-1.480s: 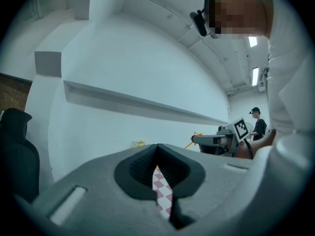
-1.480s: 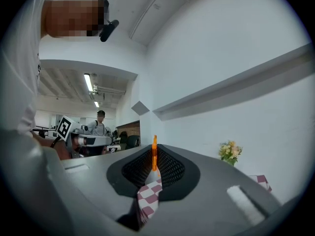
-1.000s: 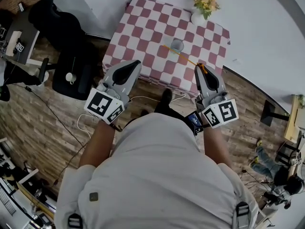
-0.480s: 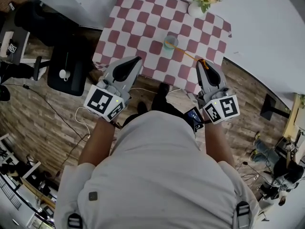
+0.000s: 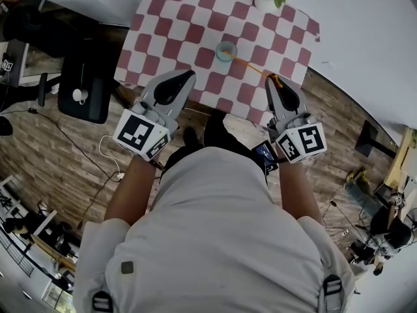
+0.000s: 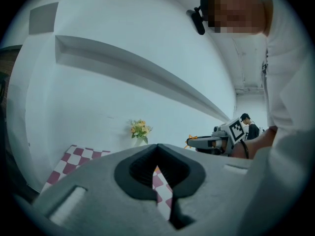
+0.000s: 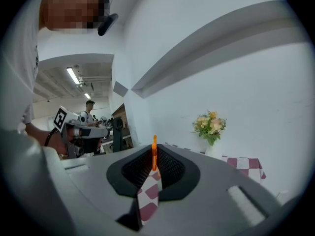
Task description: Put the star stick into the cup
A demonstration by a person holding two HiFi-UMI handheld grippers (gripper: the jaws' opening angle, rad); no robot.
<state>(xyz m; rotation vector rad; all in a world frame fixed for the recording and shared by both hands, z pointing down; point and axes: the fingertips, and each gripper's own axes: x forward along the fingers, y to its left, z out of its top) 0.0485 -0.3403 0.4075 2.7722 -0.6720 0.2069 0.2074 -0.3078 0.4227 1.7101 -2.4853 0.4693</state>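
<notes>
The left gripper (image 5: pixel 187 75) is hanging shut and empty while the star stick (image 5: pixel 251 68), no longer overshooting the cup (image 5: pixel 225 50), is reaching its mouth, clamped at the near end in the right gripper (image 5: pixel 272 80), so insertion looks close.

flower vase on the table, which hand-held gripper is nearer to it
Right. The right hand-held gripper is almost directly in front of the flower vase; the left hand-held gripper is farther, to its left.
</notes>
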